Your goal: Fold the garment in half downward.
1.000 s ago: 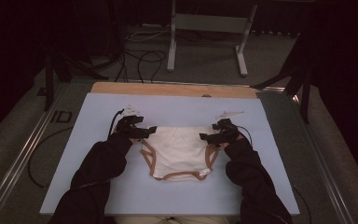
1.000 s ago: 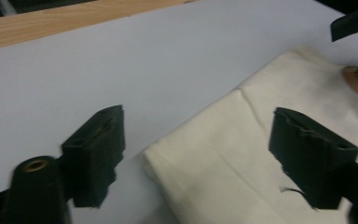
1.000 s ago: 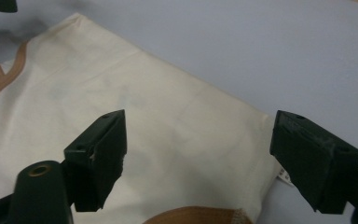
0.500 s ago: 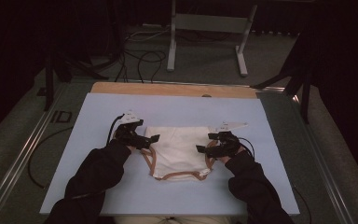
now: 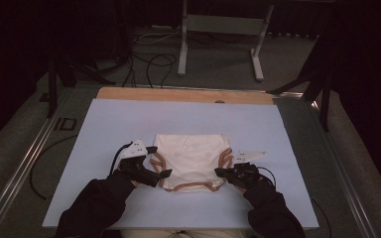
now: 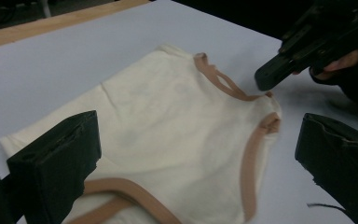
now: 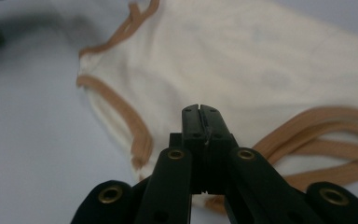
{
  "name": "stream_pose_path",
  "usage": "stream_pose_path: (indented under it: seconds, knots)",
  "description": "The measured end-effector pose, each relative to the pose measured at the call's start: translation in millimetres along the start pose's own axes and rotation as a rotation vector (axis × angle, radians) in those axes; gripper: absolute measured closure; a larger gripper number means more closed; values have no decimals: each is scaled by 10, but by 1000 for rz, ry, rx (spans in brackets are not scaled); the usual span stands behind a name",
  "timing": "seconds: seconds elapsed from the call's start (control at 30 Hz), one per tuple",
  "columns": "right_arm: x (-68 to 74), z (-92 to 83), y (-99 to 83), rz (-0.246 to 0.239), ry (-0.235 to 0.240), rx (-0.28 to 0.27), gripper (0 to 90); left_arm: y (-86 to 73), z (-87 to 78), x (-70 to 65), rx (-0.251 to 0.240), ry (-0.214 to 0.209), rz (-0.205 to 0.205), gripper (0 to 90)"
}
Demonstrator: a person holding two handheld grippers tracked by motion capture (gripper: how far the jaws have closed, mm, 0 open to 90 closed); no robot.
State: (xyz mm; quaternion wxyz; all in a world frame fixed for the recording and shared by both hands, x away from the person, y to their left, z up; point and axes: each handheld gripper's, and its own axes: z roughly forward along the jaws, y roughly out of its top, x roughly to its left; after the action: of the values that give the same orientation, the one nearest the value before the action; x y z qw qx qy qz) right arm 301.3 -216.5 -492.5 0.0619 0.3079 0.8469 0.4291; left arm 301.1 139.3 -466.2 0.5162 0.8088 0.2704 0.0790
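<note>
A cream garment [image 5: 191, 158] with tan trim lies flat on the pale blue mat [image 5: 119, 124]. My left gripper [image 5: 159, 161] is at its left edge. Its jaws have just been opening and stand wide, low over the cloth [image 6: 177, 126] without pressing it. My right gripper [image 5: 218, 172] is at the near right corner. Its jaws have just been closing and now meet. In the left gripper view the right gripper's tip [image 6: 266, 79] hovers just over a tan strap loop. In the right gripper view my right gripper [image 7: 200, 109] shows no cloth between its closed jaws, with the garment [image 7: 261, 60] beyond.
A bare wooden strip [image 5: 178, 94] runs along the mat's far edge. Behind the table stand a metal frame [image 5: 218, 29] and loose cables [image 5: 149, 59] on the floor. A metal rail [image 5: 25, 163] borders the left side. Bare mat surrounds the garment.
Both hands slid from the garment's far corners along its sides toward the person. The right gripper's jaws closed. The garment lies about where it was.
</note>
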Motion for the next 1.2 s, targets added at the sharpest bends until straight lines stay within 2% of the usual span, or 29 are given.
stream_pose_path:
  seconds: [0.13, 0.4, 0.5, 0.73, 0.83, 0.87, 0.93, 1.03, 1.07, 1.2]
  knots:
    - [82, 53, -58, -22, 7, 35, 900, -73, -16, -64, -3, -11, -6, 10]
    - [132, 140, -234, -18, 14, 99, 900, -161, -25, -98, 10, -22, -13, 10]
    - [127, 144, -267, -6, 15, 87, 900, -192, -6, -112, 23, -25, -11, 10]
    - [138, 146, -282, -11, 12, 72, 897, -218, 8, -139, 10, -21, 16, 10]
    - [139, 104, -257, -10, 17, 46, 785, -211, -4, -147, 4, -21, 20, 10]
    - [142, 84, -238, -4, 22, 33, 697, -211, -8, -149, 1, -19, 22, 10]
    - [137, 42, -202, -5, 35, 5, 599, -215, -11, -147, -3, -15, 23, 10]
    - [142, 4, -153, 7, 58, -24, 375, -227, -16, -143, -1, -10, 25, 10]
    - [135, -9, -147, 0, 82, -34, 289, -231, -17, -142, -1, -9, 23, 10]
    - [109, -23, -118, 16, 101, -66, 141, -248, -28, -140, -4, -7, 17, 10]
